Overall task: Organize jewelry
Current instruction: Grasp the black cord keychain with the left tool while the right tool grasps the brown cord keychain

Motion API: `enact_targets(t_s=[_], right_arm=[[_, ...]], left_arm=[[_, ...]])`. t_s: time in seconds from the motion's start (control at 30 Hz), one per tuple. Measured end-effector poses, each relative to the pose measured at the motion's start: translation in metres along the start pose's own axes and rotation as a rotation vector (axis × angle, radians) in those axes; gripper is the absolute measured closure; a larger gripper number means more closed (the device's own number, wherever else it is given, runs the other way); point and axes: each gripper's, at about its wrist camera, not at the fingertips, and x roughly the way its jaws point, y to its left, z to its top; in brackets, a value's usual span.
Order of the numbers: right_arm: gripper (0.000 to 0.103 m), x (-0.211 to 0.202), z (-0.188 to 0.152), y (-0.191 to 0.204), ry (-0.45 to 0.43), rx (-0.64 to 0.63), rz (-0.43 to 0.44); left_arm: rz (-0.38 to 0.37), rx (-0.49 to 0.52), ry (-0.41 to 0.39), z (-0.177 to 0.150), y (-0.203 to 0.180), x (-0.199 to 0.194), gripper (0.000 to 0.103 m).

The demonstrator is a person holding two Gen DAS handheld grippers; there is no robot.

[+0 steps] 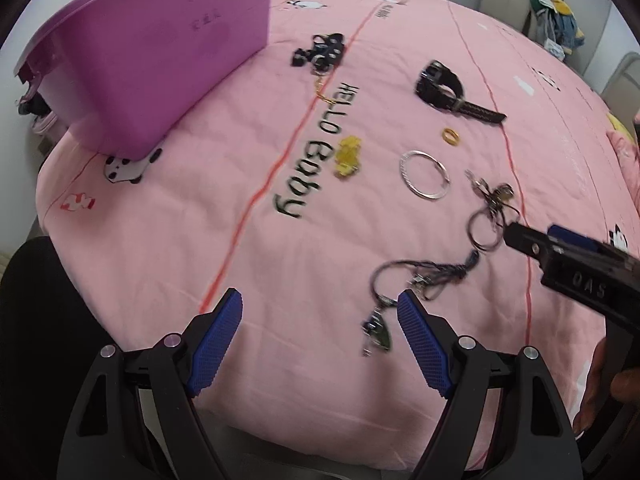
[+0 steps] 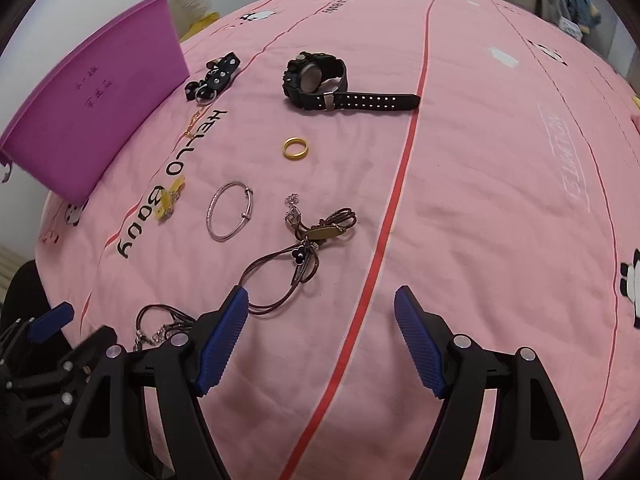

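Jewelry lies spread on a pink bed cover [image 2: 480,200]. A black watch [image 2: 316,76], a gold ring [image 2: 296,148], a silver bangle [image 2: 230,216], a brown cord necklace [image 2: 304,256], a yellow piece [image 2: 170,198] and a black studded strap [image 2: 214,78] lie ahead of my right gripper [image 2: 320,320], which is open and empty above the cover. A dark cord necklace [image 1: 420,276] lies just beyond my left gripper [image 1: 320,320], open and empty. The watch [image 1: 444,88], ring [image 1: 451,136] and bangle [image 1: 424,176] show there too. A purple bin [image 1: 152,56] stands far left.
The right gripper's body [image 1: 580,268] reaches in from the right in the left wrist view, near the brown necklace [image 1: 492,216]. A thin gold chain [image 1: 324,94] lies by the studded strap [image 1: 320,52]. A chair with clothes [image 1: 552,12] stands beyond the bed.
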Motion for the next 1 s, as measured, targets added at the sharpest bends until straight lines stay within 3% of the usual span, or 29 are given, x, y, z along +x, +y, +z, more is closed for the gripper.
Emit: enact_targets(t_s=[0.23,0.5,0.9,1.0], right_arm=[[0.031,0.002,0.001,-0.015,-0.005,0.017,0.045],[0.031,0.016,0.006,-0.018,0.01,-0.006,0.067],[0.031,0.039,0.023,-0.001,0.055,-0.141,-0.024],[0.031,0.044,0.024,0.005,0.062,-0.185,-0.054]], left_arm=[[-0.004,0.055,-0.023,-0.006,-0.028,0.001,0.025],[0.04,0.02,-0.007,-0.005,-0.032,0.014,0.025],[0.062,-0.019,0.017,-0.005,-0.035,0.036,0.025],[0.062,-0.032,0.013,-0.003,-0.035,0.043,0.021]])
